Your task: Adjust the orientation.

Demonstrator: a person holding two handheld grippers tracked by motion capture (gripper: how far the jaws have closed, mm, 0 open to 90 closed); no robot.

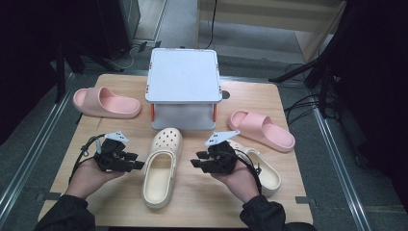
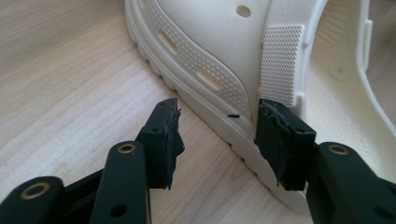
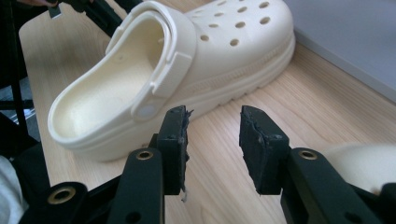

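Both my grippers, jaws apart, flank cream clog [image 1: 162, 166] w/ nothing gripped.
L gripper [image 2: 217, 140] straddles its sole edge, pads clear of it; R gripper [image 3: 214, 147] just beside its other side, over bare table [image 1: 120, 202], btwn pink slippers.

Two cream clogs: one [image 1: 162, 166] in the middle, one [image 1: 262, 171] partly under the right hand. Two pink slides: one [image 1: 106, 102] at left, one [image 1: 261, 130] at right. One grey stand [image 1: 183, 77]. Two grippers: left [image 1: 136, 163], right [image 1: 196, 160].
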